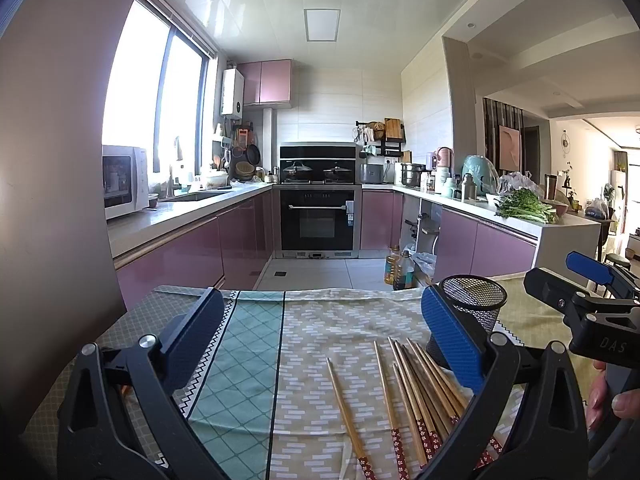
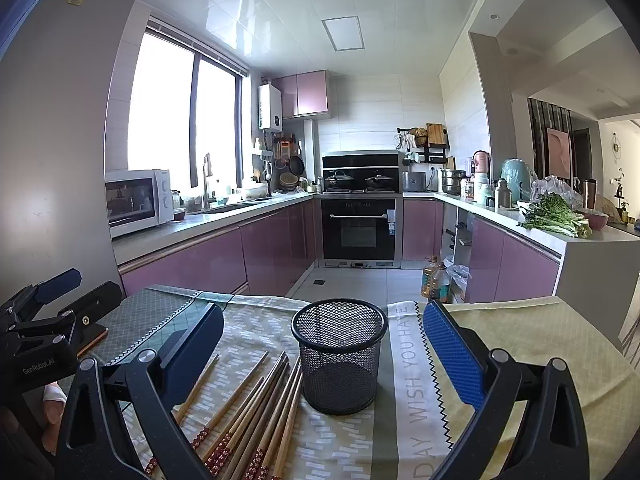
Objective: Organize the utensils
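Note:
Several wooden chopsticks (image 1: 412, 392) with red patterned ends lie loose in a fan on the tablecloth, tips pointing away from me. A black mesh cup (image 1: 476, 300) stands upright and empty just beyond them. My left gripper (image 1: 324, 316) is open above the cloth, and the chopsticks lie by its right finger. In the right wrist view the mesh cup (image 2: 340, 360) stands between the fingers of my open right gripper (image 2: 322, 312), with the chopsticks (image 2: 256, 412) to its left. Each gripper shows in the other's view: the right gripper (image 1: 588, 280) and the left gripper (image 2: 48, 308), both held by hands.
A patterned tablecloth (image 2: 520, 340) covers the table, whose far edge drops to the kitchen floor. Oil bottles (image 1: 398, 268) stand on the floor just past that edge. A flat brown object (image 2: 94, 340) lies on the cloth at the left. Purple cabinets and counters line the walls.

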Demonstrator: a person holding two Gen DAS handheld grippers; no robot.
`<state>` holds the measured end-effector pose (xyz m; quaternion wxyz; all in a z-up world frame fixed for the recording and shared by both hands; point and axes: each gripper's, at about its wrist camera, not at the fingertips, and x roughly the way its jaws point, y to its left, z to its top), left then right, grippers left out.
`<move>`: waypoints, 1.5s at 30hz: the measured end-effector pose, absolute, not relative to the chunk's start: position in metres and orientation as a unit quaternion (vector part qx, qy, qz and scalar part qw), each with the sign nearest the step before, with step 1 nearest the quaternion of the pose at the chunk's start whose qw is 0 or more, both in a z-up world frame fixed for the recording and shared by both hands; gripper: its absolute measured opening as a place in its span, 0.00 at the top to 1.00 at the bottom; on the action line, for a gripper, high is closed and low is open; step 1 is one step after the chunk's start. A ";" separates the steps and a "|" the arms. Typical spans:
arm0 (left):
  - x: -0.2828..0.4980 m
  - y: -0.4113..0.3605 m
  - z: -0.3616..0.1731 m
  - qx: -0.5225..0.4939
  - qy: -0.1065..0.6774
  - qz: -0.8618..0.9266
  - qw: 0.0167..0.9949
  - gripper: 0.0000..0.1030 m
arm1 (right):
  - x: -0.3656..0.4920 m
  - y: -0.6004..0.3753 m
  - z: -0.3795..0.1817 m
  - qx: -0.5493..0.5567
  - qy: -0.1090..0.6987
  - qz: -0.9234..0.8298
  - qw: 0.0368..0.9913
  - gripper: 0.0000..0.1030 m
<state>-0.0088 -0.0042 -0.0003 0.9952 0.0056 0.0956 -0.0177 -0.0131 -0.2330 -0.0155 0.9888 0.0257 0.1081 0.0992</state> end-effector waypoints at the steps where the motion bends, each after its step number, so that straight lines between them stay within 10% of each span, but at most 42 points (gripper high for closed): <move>1: -0.009 -0.004 0.000 0.006 0.096 -0.018 0.995 0.05 | -0.013 -0.233 -0.016 0.027 0.108 0.100 0.989 0.06; 45: -0.005 -0.007 -0.009 0.010 0.107 -0.020 0.994 0.05 | -0.010 -0.237 -0.017 0.029 0.116 0.100 0.988 0.06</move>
